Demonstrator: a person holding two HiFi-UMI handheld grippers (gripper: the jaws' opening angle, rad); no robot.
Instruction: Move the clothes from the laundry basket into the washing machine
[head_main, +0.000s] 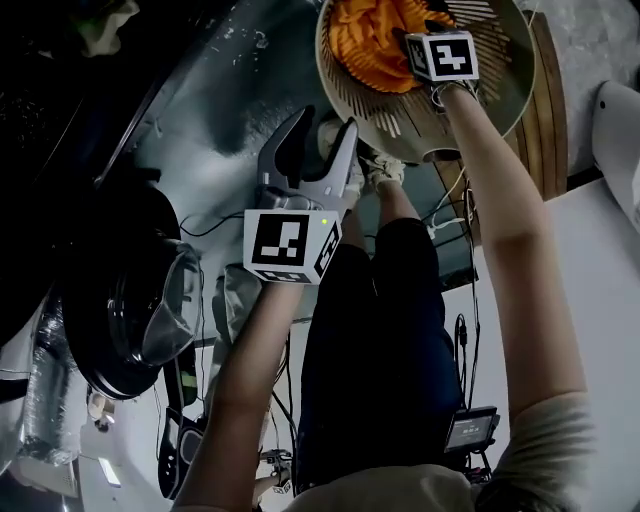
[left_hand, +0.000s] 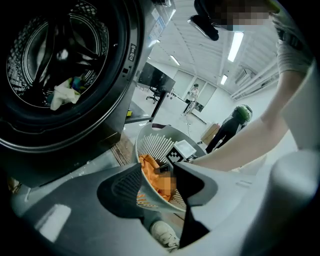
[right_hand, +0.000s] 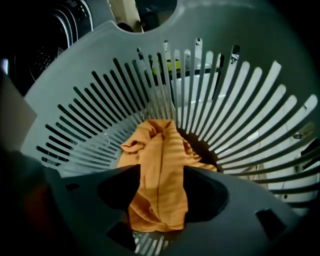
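Observation:
The pale slatted laundry basket (head_main: 500, 100) stands at the top right of the head view with an orange garment (head_main: 375, 45) inside. My right gripper (head_main: 430, 25) reaches down into it. In the right gripper view its jaws (right_hand: 161, 172) stand wide apart with the orange garment (right_hand: 157, 150) lying between them on the basket floor (right_hand: 240, 100). My left gripper (head_main: 325, 125) hangs in mid-air left of the basket, open and empty. The left gripper view shows the washing machine drum (left_hand: 55, 55) with a pale garment (left_hand: 62, 92) in it.
The washer's round door (head_main: 130, 300) hangs open at the left. The basket sits on a wooden board (head_main: 548, 110). The person's legs and white shoe (head_main: 380, 165) are below the basket, with cables (head_main: 455, 215) on the floor beside them.

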